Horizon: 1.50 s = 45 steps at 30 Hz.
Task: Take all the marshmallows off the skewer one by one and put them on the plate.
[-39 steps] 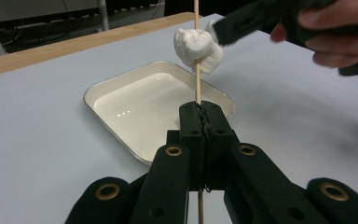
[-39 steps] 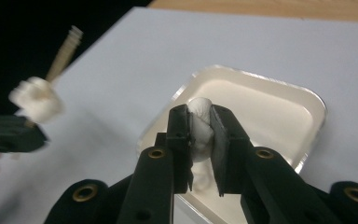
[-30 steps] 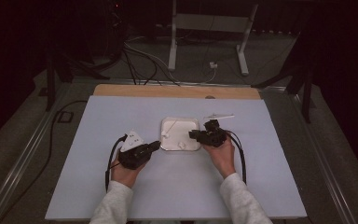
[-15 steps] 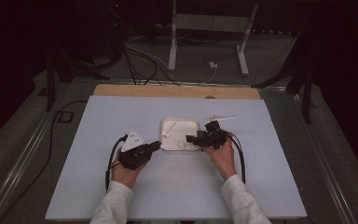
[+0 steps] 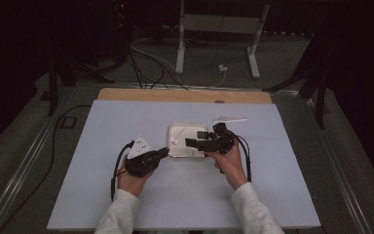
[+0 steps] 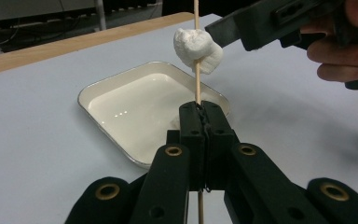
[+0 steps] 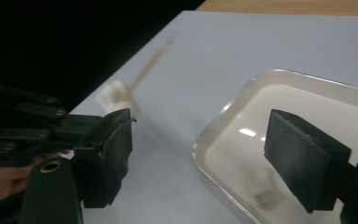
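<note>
Threading a marshmallow onto a skewer

The left tongs [image 6: 200, 116] clamped the skewer [image 6: 197, 70] upright beside the tray [image 6: 121, 100]; the marshmallow [image 6: 198, 50] sat midway on it. The right tongs [image 7: 198, 158], empty, had just been opening. Backing away straight would avoid knocking it.

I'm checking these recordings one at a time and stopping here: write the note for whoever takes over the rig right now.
Left gripper: shut on the skewer, holding it upright over the near edge of the tray.
Right gripper: open, nothing between its jaws, which have just been opening; in the left gripper view it is up beside the marshmallow.
Done: one marshmallow is threaded on the skewer, well above the left jaws.
Things: the tray sits mid-table; a blurred small lump in it may be another marshmallow. A white strip lies beyond the tray.
Left: probably thread that piece, if it is one.
</note>
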Motion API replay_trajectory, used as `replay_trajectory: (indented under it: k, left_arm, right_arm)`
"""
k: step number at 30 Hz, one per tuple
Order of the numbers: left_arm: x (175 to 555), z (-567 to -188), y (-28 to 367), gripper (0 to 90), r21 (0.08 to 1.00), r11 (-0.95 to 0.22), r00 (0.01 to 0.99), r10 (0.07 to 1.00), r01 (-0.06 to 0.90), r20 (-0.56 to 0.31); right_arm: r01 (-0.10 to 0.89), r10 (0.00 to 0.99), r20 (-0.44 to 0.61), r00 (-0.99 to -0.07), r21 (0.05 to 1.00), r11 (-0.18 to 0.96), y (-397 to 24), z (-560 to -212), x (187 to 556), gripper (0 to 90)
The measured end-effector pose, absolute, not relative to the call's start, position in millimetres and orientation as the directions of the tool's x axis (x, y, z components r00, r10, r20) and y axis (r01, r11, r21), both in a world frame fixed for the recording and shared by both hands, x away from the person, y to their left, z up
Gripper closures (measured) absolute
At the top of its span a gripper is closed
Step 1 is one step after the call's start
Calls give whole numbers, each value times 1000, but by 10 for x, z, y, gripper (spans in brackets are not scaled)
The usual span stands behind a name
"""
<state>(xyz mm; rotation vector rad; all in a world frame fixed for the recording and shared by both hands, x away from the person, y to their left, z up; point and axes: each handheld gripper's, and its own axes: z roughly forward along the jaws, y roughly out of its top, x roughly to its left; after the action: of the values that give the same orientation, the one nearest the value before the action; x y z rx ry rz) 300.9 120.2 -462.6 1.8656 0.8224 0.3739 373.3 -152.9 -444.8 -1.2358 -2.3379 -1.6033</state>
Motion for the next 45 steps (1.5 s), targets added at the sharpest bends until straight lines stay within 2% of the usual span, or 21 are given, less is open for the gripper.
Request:
replay_trajectory:
  k: [10, 19, 29, 34, 38, 45]
  left_arm:
    - [3005, -4614, 1200, 900, 899, -230, 721, 681, 372, -124]
    - [2990, -4583, 1186, 900, 908, -211, 736, 663, 361, -139]
    - [2986, -4581, 1179, 900, 912, -206, 741, 657, 355, -140]
    - [2985, -4581, 1181, 900, 912, -206, 742, 656, 354, -140]
    - [2986, -4587, 1170, 900, 911, -214, 744, 654, 353, -135]
    - [2985, -4589, 1163, 900, 910, -224, 748, 652, 349, -126]
  right_arm:
    - [629, 517, 485, -705, 765, 141, -1361, -4373, 3715, 250]
    - [648, 443, 538, -717, 749, 140, -1239, -4417, 3719, 371]
    - [683, 401, 591, -700, 719, 133, -1172, -4472, 3736, 459]
    - [692, 399, 601, -693, 709, 133, -1154, -4476, 3730, 562]
    - [689, 395, 600, -695, 714, 128, -1150, -4468, 3719, 685]
    - [682, 400, 596, -696, 724, 108, -1192, -4441, 3714, 754]
